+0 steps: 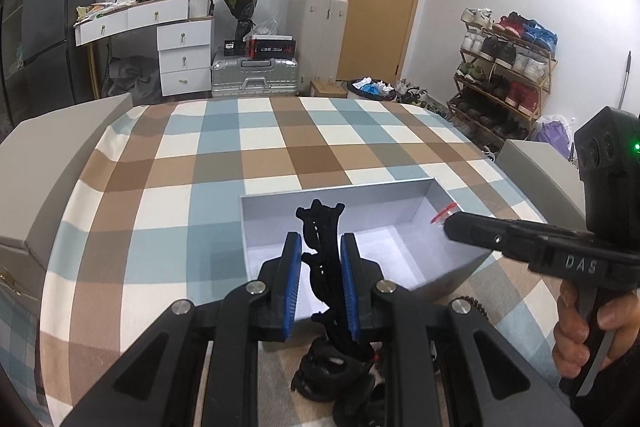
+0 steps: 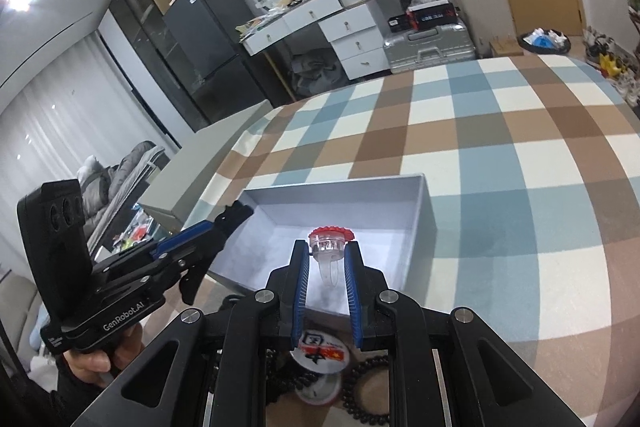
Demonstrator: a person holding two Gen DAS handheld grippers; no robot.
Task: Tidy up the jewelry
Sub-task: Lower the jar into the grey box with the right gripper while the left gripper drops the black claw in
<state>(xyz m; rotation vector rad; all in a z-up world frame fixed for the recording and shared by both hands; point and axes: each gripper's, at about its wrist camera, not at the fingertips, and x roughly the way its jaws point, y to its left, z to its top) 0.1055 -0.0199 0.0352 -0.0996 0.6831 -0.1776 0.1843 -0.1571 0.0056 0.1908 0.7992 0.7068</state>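
Closest to my lenses, under both tools, the unsorted pieces lie on the checked cloth of the bench (image 1: pixel 120 187): a dark bead bracelet (image 2: pixel 366 393), a round printed badge (image 2: pixel 320 351) and a clump of black trinkets (image 1: pixel 332 375). I judge these are next to be sorted.

Just beyond them, my left gripper (image 1: pixel 320 267) has its jaws clenched on a black ornament (image 1: pixel 320 227), a long lacy piece held upright so its lower end hangs clear. My right gripper (image 2: pixel 326 277) grasps a clear ring with a red top (image 2: pixel 330 241) by its band, red top up and forward. Both pieces hang over the open grey box (image 2: pixel 424 211), just past its near wall, which I take to be where they belong.

That near wall is the main obstacle, and the two tools sit close over the one box, so I would lower them one at a time.

Farther off, the cloth runs bare to the bench edge. Behind it stand a silver suitcase (image 1: pixel 256 77), white drawers (image 1: pixel 184 59) and a shoe rack (image 1: pixel 504 75), none in my way.
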